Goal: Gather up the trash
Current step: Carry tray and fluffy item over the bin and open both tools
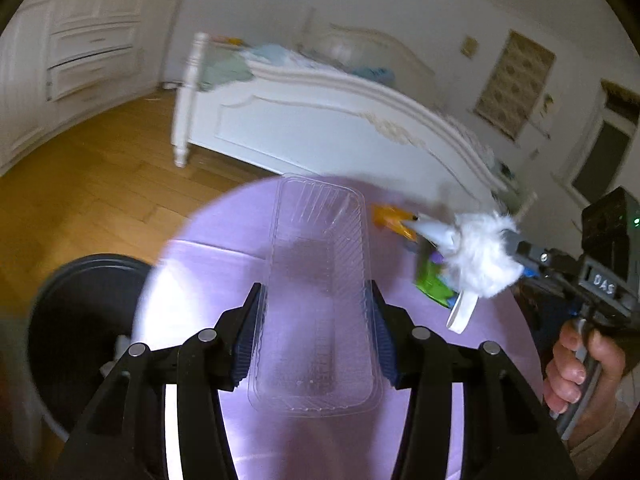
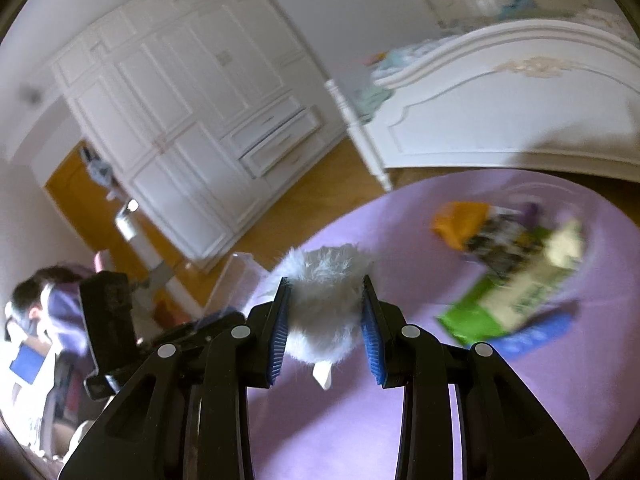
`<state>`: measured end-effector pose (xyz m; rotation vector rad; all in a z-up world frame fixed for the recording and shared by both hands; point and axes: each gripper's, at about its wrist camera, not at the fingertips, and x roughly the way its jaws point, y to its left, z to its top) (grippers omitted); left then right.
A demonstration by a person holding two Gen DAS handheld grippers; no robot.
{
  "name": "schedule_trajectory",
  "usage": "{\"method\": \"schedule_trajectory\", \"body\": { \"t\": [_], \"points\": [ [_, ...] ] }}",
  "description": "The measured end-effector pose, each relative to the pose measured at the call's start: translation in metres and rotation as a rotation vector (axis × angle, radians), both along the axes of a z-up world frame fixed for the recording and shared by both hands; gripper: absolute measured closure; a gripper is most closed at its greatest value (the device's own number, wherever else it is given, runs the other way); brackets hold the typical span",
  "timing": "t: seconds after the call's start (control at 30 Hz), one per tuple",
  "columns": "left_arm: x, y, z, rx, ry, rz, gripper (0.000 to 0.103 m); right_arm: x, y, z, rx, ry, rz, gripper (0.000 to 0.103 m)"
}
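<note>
Clear, ribbed plastic caught the light first: a long clamshell tray (image 1: 320,300) stood pinched between the blue pads of the left gripper (image 1: 316,320), its jaws spread about as wide as the tray and pressed against its two long sides. It hung above the lilac round table (image 1: 208,264), lengthwise along the fingers, which I took for the steadiest way to carry something so light and springy. Down to the left sat a dark round bin (image 1: 80,312) on the wooden floor, near the table's edge, likely where the tray was headed.

The right gripper (image 2: 325,320) had its jaws partly closed on a white fluffy ball (image 2: 324,304), the fur bulging out above and below the pads (a pale tab or strap dangled beneath it; I couldn't tell what it was). It, too, was off the tabletop.

More litter lay on the table's far side: an orange wrapper (image 2: 460,220), a green-and-cream packet (image 2: 516,300) overlapping a darker printed one, and a blue strip (image 2: 536,336) just beside them. All of that looked still uncollected, so by my reckoning the job was only partway done.
</note>
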<state>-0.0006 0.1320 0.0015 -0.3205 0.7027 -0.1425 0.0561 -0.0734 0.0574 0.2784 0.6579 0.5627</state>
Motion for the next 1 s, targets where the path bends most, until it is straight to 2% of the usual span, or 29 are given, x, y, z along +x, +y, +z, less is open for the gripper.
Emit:
{"method": "schedule_trajectory", "body": {
  "t": [0.3, 0.6, 0.83, 1.0],
  "points": [
    [-0.053, 0.116, -0.009, -0.027, 0.009, 0.229, 0.053, 0.032, 0.135, -0.012, -0.019, 0.076, 0.209, 0.070],
    [-0.075, 0.175, -0.037, -0.087, 0.060, 0.327, 0.053, 0.059, 0.245, -0.047, -0.089, 0.157, 0.314, 0.070],
    [-0.071, 0.191, -0.049, -0.114, 0.074, 0.331, 0.053, 0.072, 0.284, -0.067, -0.129, 0.190, 0.324, 0.070],
    [-0.075, 0.196, -0.053, -0.125, 0.076, 0.319, 0.053, 0.077, 0.293, -0.076, -0.143, 0.202, 0.320, 0.070]
  ]
}}
